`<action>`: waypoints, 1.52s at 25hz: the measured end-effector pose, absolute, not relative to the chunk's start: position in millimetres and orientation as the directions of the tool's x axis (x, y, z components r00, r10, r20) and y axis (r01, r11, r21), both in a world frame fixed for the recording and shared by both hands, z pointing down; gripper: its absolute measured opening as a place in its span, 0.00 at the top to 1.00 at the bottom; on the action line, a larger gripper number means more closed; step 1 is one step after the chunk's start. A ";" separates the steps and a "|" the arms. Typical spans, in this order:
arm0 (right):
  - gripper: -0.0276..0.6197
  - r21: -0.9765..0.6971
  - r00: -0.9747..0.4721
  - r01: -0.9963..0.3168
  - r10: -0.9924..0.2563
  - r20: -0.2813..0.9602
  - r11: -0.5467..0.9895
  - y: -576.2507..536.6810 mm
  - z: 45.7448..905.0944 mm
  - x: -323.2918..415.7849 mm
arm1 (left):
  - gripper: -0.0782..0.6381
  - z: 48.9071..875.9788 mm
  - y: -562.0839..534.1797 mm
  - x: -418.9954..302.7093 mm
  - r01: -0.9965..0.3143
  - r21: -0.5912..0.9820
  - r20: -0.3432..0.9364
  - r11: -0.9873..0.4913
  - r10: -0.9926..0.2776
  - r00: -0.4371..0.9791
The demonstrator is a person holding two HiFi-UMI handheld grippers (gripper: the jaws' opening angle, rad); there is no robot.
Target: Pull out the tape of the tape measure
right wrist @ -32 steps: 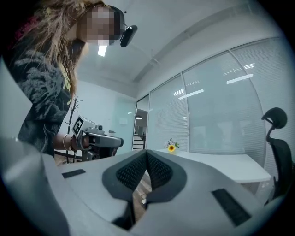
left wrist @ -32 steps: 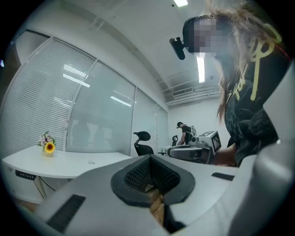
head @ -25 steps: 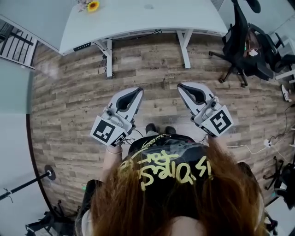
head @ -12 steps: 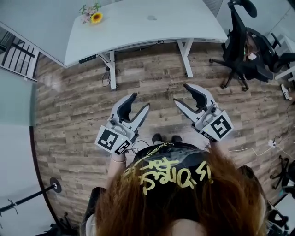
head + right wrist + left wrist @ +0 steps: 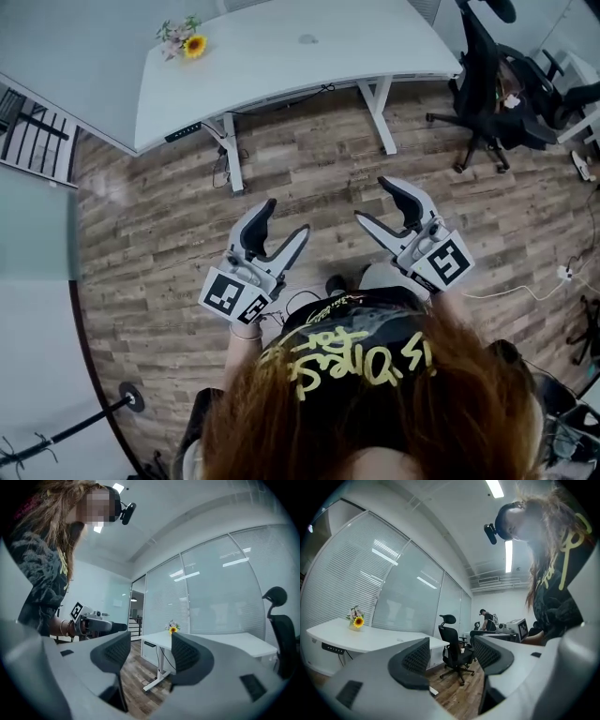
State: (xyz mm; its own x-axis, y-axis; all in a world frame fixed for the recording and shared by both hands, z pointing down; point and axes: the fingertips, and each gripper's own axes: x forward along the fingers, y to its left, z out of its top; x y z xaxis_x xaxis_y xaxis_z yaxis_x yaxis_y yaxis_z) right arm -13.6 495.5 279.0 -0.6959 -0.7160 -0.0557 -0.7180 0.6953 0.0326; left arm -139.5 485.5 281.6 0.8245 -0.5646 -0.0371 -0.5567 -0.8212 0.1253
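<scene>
No tape measure can be made out for certain. A small grey thing (image 5: 307,39) lies on the white desk (image 5: 281,66), too small to identify. My left gripper (image 5: 284,220) hangs in the air above the wooden floor, in front of the person's body. Its jaws have just been opening and now stand wide with nothing between them, as the left gripper view (image 5: 451,656) shows. My right gripper (image 5: 373,200) is beside it at the same height. Its jaws have also just been opening and are empty (image 5: 151,653). Both are well short of the desk.
A vase with a sunflower (image 5: 192,45) stands at the desk's left end. A black office chair (image 5: 487,84) is at the right of the desk, and cables (image 5: 525,291) run over the floor at the right. Glass partition walls (image 5: 225,588) stand behind the desk.
Both grippers went from shut to wide open. Both moved lower in the head view, nearer the person's body, and the desk now shows more fully at the top.
</scene>
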 end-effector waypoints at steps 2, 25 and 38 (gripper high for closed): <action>0.56 0.035 -0.687 -0.727 -0.726 -0.037 0.686 496.5 282.6 -14.1 | 0.48 283.4 484.8 -142.0 -0.550 0.141 -0.050 -0.823 -0.560 0.827; 0.56 -0.046 -0.747 -0.661 -0.662 -0.063 0.749 390.1 291.4 -7.7 | 0.53 297.1 395.7 -131.2 -0.605 0.160 -0.009 -0.780 -0.614 0.789; 0.56 -0.065 -0.722 -0.678 -0.680 -0.127 0.732 258.0 278.1 73.4 | 0.54 276.5 272.9 -57.9 -0.587 0.107 -0.002 -0.802 -0.591 0.807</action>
